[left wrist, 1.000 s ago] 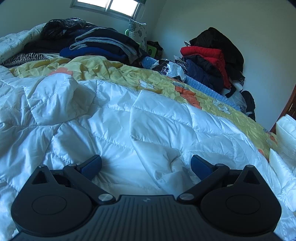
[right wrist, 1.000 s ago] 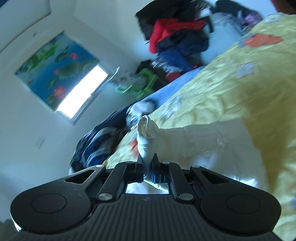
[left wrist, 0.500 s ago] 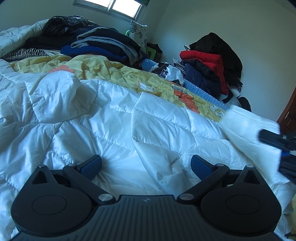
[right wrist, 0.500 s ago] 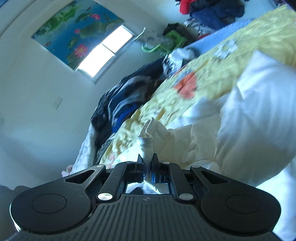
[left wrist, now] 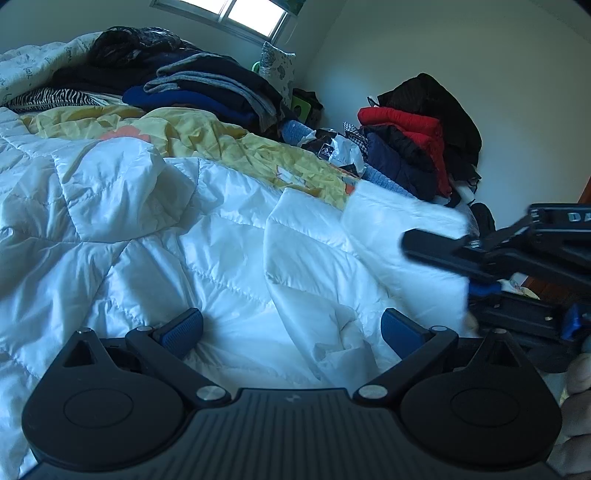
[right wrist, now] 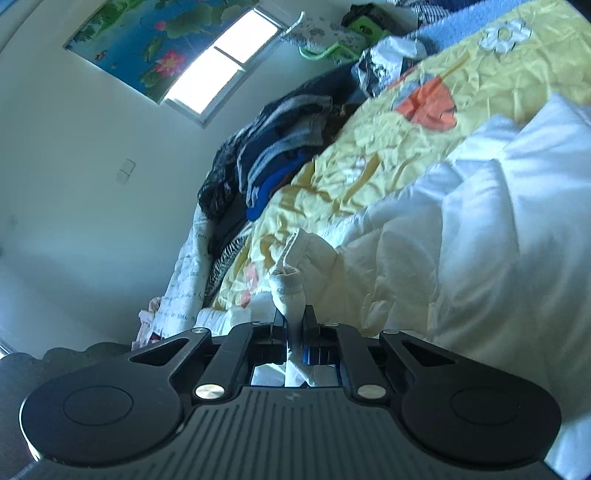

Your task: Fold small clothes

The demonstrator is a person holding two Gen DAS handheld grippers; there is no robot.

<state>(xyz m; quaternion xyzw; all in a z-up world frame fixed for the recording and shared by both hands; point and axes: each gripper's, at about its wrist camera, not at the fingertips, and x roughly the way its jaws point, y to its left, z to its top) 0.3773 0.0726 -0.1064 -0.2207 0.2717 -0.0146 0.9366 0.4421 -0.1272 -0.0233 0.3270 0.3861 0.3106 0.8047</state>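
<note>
A white quilted garment (left wrist: 184, 240) lies spread over the bed. My left gripper (left wrist: 291, 325) hovers low over its near part, jaws wide open, nothing between the blue pads. My right gripper (right wrist: 294, 321) is shut on a cream cuff (right wrist: 290, 280) of the same garment. In the left wrist view the right gripper (left wrist: 417, 243) comes in from the right, carrying a white sleeve panel (left wrist: 399, 221) lifted above the garment's body. The right wrist view is tilted and shows the white garment (right wrist: 498, 221) on the right.
A yellow patterned bedspread (left wrist: 207, 133) lies beyond the garment. Dark folded clothes (left wrist: 207, 88) are stacked at the bed's far side under the window (left wrist: 251, 14). A red and dark jacket pile (left wrist: 406, 125) stands against the wall. A person's hand (left wrist: 580, 387) shows at the right edge.
My right gripper has swung in from the right, dragging the white sleeve over the garment, and now shows in the left wrist view. The left gripper has stayed put, open.
</note>
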